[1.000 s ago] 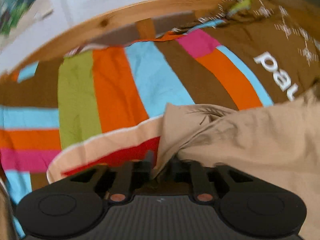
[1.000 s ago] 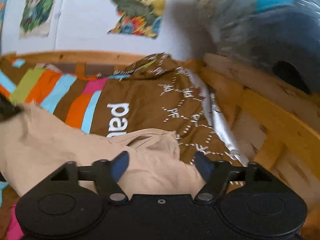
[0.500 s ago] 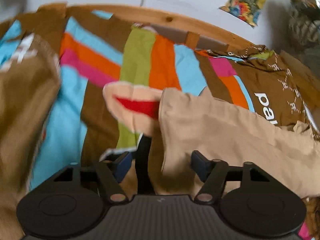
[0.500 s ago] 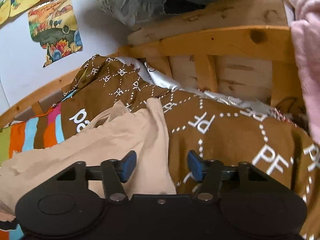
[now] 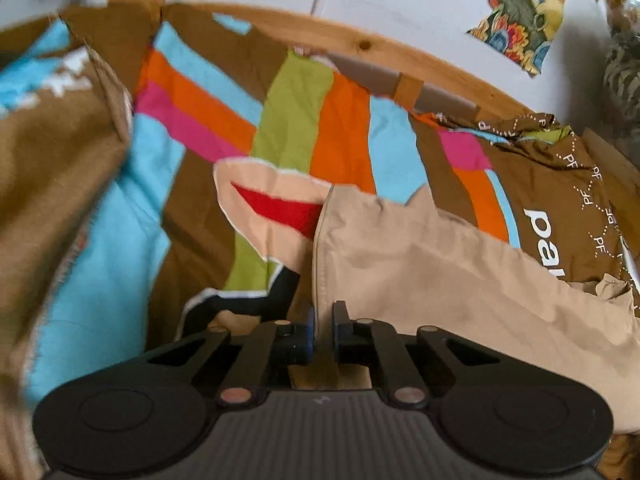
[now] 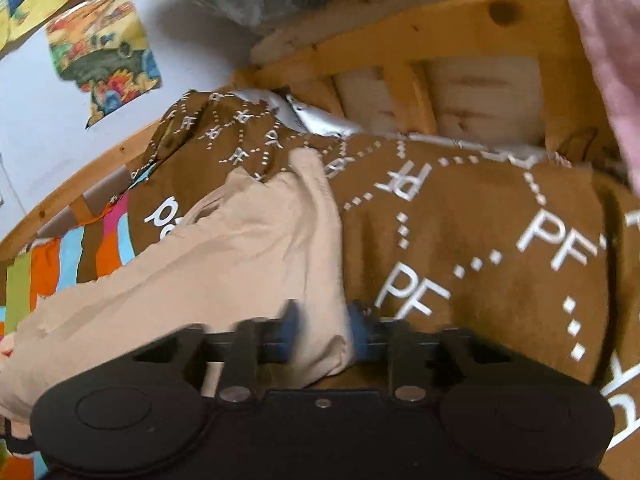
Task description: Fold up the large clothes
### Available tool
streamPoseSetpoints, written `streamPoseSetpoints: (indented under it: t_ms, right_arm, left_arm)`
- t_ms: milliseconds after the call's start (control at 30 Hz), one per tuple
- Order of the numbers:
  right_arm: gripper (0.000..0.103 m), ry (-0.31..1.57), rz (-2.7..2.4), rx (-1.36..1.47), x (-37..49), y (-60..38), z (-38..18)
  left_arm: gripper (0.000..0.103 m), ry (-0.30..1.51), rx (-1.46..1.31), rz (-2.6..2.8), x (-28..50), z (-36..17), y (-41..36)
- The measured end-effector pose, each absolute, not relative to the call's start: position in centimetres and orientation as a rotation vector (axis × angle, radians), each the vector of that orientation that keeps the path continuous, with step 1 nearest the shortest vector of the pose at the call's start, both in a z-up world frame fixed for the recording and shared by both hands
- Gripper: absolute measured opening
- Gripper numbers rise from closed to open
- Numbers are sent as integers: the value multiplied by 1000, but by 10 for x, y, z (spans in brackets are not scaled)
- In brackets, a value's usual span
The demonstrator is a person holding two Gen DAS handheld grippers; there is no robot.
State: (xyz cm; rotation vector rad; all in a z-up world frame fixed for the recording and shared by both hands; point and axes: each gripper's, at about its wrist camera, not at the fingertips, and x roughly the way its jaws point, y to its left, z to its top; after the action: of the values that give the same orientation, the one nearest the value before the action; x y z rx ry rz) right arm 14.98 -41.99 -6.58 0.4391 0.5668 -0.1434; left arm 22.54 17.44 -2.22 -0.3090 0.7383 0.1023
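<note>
My left fingers (image 5: 322, 330) are nearly together, pinching the tan garment's (image 5: 432, 280) edge; my right fingers (image 6: 322, 332) sit a little apart, clamped on a bunched fold of it (image 6: 224, 264). The grip points are partly hidden by cloth and the right view is blurred. The garment lies creased across the bed (image 5: 120, 248), its right end toward the wooden end frame (image 6: 400, 40).

One beige garment (image 5: 432, 272), one striped bedcover (image 5: 296, 128), two claws, one wooden bed frame (image 6: 400, 40), two wall posters.

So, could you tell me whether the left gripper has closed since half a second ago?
Yes. The left gripper, open before, is now shut on the edge of the beige garment, beside the unmoved red-patch fabric.
</note>
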Motion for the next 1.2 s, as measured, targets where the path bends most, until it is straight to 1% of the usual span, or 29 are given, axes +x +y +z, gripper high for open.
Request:
streamPoseSetpoints:
  t_ms: [33, 100, 233, 333, 400, 467, 600, 667, 700, 733, 767, 800, 867, 933, 1000, 1200]
  right_arm:
    - [5, 556, -143, 459, 148, -422, -65]
    - [1, 502, -132, 460, 142, -423, -55]
    - [0, 433, -106, 425, 123, -417, -24]
    - [0, 416, -111, 430, 103, -415, -9]
    - [0, 452, -117, 437, 97, -416, -12]
    - [0, 531, -130, 442, 104, -419, -26]
    - [1, 637, -158, 405, 117, -419, -49]
    - [3, 643, -167, 397, 116, -416, -51]
    - [10, 637, -177, 384, 115, -415, -49]
    - [18, 631, -193, 366, 114, -413, -47]
    - [21, 618, -208, 335, 113, -411, -44]
    - [25, 600, -221, 295, 111, -407, -41]
    - [29, 533, -247, 167, 106, -391, -33]
    - [45, 471, -233, 78, 106, -376, -26]
    - [49, 425, -162, 18, 113, -357, -23]
    - [50, 409, 85, -103, 161, -292, -13]
  left_arm:
    - [8, 727, -300, 104, 219, -14, 173]
    - [8, 712, -315, 98, 206, 0, 176]
    - [7, 720, -275, 105, 184, 24, 181]
    - [8, 812, -228, 120, 179, 8, 182]
    - [8, 858, -208, 132, 180, -13, 179]
    - [9, 848, -203, 136, 180, -26, 176]
    - [12, 833, -175, 138, 179, -21, 174]
    - [22, 793, -131, 153, 173, -12, 170]
    - [38, 768, -113, 152, 170, -7, 167]
    - [56, 737, -92, 151, 166, -2, 163]
    - [61, 700, -74, 148, 163, 3, 157]
    - [63, 667, -56, 137, 161, 8, 150]
    - [63, 635, -18, 82, 165, 13, 130]
    - [63, 635, -10, 22, 175, 12, 108]
    - [63, 642, -8, -54, 189, 10, 83]
    - [63, 608, 120, -257, 208, -14, 6]
